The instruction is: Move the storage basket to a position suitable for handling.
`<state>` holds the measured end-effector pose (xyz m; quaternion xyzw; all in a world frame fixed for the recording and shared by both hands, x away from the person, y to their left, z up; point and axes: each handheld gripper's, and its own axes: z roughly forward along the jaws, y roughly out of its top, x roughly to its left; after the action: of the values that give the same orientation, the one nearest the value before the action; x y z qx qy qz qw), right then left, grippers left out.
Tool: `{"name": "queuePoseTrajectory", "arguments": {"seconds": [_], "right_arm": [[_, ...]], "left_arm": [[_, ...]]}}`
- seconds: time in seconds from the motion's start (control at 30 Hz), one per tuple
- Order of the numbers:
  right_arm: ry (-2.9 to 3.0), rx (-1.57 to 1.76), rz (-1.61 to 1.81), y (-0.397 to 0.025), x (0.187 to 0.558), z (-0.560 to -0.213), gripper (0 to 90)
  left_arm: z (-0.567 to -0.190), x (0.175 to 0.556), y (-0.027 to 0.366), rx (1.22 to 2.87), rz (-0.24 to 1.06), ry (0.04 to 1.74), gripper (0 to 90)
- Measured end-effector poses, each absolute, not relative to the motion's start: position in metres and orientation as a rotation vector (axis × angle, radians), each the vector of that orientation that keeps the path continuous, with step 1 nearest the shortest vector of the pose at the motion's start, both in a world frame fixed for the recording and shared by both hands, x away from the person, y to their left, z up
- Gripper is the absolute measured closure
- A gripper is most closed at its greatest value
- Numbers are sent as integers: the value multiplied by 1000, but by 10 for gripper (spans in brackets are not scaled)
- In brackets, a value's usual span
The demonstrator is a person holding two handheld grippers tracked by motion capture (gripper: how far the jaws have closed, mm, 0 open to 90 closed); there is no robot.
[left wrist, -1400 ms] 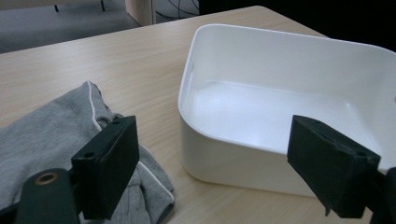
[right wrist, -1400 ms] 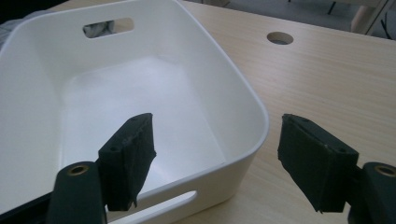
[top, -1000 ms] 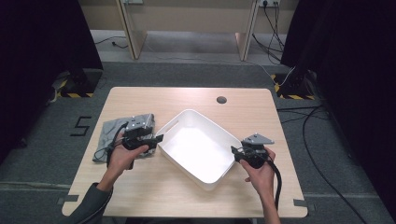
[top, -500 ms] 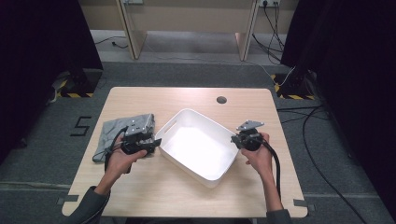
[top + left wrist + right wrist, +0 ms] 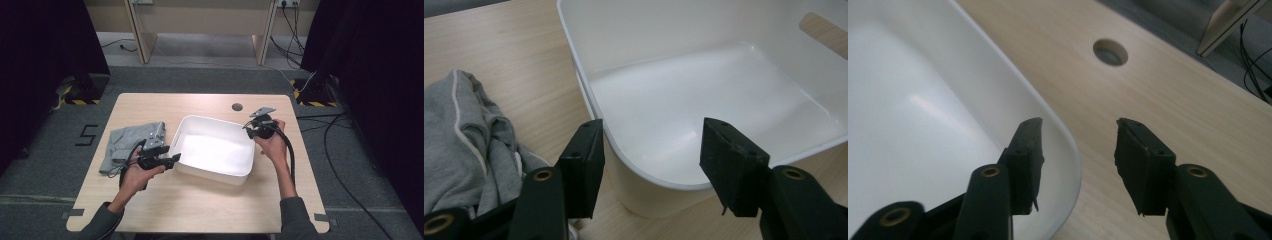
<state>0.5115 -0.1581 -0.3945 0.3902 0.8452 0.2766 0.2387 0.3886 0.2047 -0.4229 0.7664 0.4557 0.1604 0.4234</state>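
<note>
A white plastic bin stands hollow in the middle of the wooden table. My left gripper is open at the bin's near-left corner. Its jaws straddle the rim, one outside and one inside, without pinching it. My right gripper is open at the bin's far-right corner. The rounded rim lies between its jaws, one over the inside and one over the table. A crumpled grey garment lies on the table left of the bin, and shows beside my left gripper as grey cloth.
A round cable hole sits in the table beyond the bin, also seen ahead of my right gripper as the hole. Cables trail from both grippers. Bare tabletop lies near the front edge and at the right.
My right gripper has moved away along the bin's right side to its far corner. My left gripper has shifted slightly toward the bin. The bin has turned squarer to the table.
</note>
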Motion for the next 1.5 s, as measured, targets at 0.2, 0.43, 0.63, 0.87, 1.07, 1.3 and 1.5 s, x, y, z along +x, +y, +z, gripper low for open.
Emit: {"name": "queuePoseTrajectory", "arguments": {"seconds": [0.2, 0.43, 0.63, 0.87, 1.07, 1.3, 1.5], "right_arm": [[2206, 1157, 1150, -174, 436, -380, 372], [2213, 1194, 1213, -197, 368, -392, 293], [2238, 1175, 1170, -208, 344, -395, 280], [2361, 1158, 1008, -197, 339, -417, 271], [2306, 1166, 1039, -192, 355, -431, 322], [2281, 1142, 1027, -192, 366, -435, 312], [2269, 1142, 1025, -189, 370, -437, 310]], "left_arm": [[-419, 374, 196, 1927, 370, 1132, 365], [-414, 361, 185, 1958, 350, 1079, 350], [-411, 352, 185, 1945, 313, 1065, 357], [-413, 352, 182, 1958, 347, 1056, 335], [-416, 353, 178, 1926, 370, 1032, 420], [-419, 360, 174, 1910, 448, 1039, 499], [-425, 377, 181, 1885, 455, 1075, 547]]}}
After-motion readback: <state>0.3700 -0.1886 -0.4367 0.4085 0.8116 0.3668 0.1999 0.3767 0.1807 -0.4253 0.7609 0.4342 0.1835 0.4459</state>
